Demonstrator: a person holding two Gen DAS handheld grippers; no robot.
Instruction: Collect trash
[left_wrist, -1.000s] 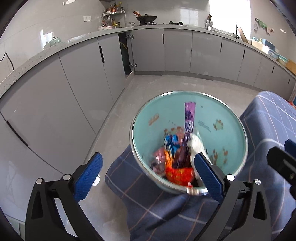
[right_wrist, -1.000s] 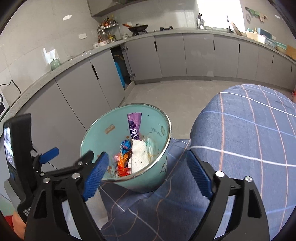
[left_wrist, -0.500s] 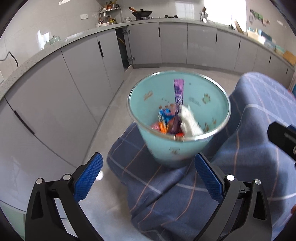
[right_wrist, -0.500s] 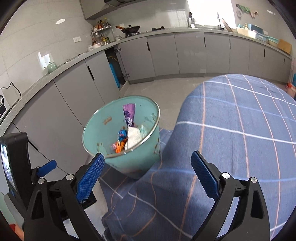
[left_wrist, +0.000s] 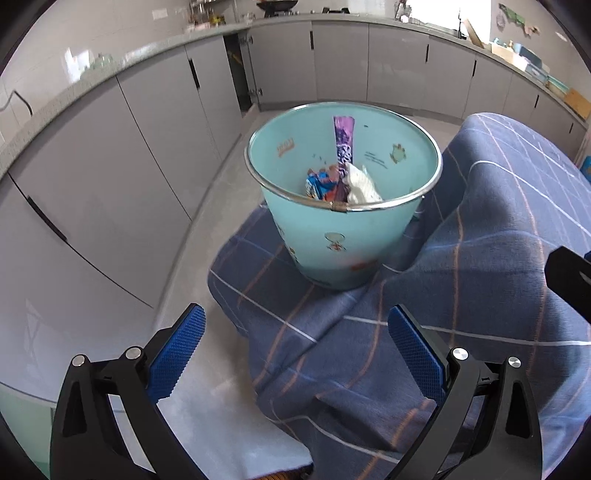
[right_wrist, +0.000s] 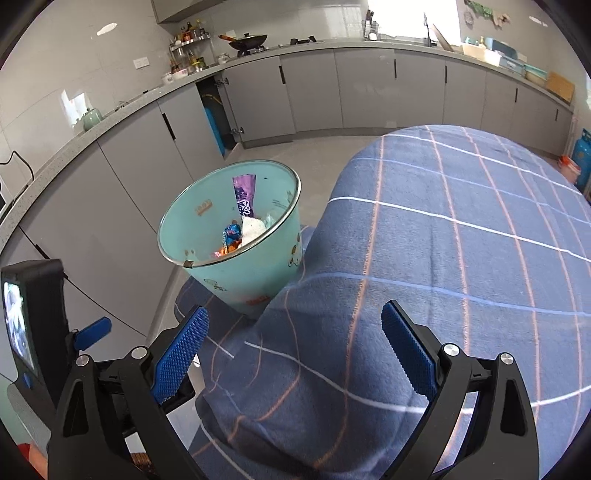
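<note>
Teal plastic bin (left_wrist: 343, 236) with a metal rim, standing upright on a low fold of blue checked cloth (left_wrist: 480, 295), close against the higher cloth-covered hump to its right. Holds trash: a long purple wrapper (left_wrist: 343, 140) leaning up the far inner wall, a crumpled white tissue (left_wrist: 364, 186) beside it, a blue wrapper (left_wrist: 317, 182) and orange scraps lower down, partly hidden by the near rim. Small cartoon prints on the outer wall and inside.

Left gripper (left_wrist: 297, 354) wide open, nothing between its blue pads (left_wrist: 177, 354), poised above the edge of the cloth and a strip of pale floor, well short of the bin. Bin ahead and slightly right of centre in the left wrist view.

Right gripper (right_wrist: 293, 349) also spread wide and empty, hovering over the cloth hump, blue pads (right_wrist: 408, 354) clear of the fabric as far as can be told. From here, bin (right_wrist: 243, 258) ahead and to the left, same purple wrapper (right_wrist: 244, 199) and white tissue (right_wrist: 253, 227) visible inside. Body of the left gripper at the left edge of this view, with a small lit screen (right_wrist: 16, 325).

Behind: grey kitchen cabinets (right_wrist: 369, 92) under a speckled counter, a black wok (right_wrist: 247, 38) on the stove, a teal kettle (right_wrist: 91, 119) at left. One cabinet door ajar, something blue (right_wrist: 215, 122) inside.
</note>
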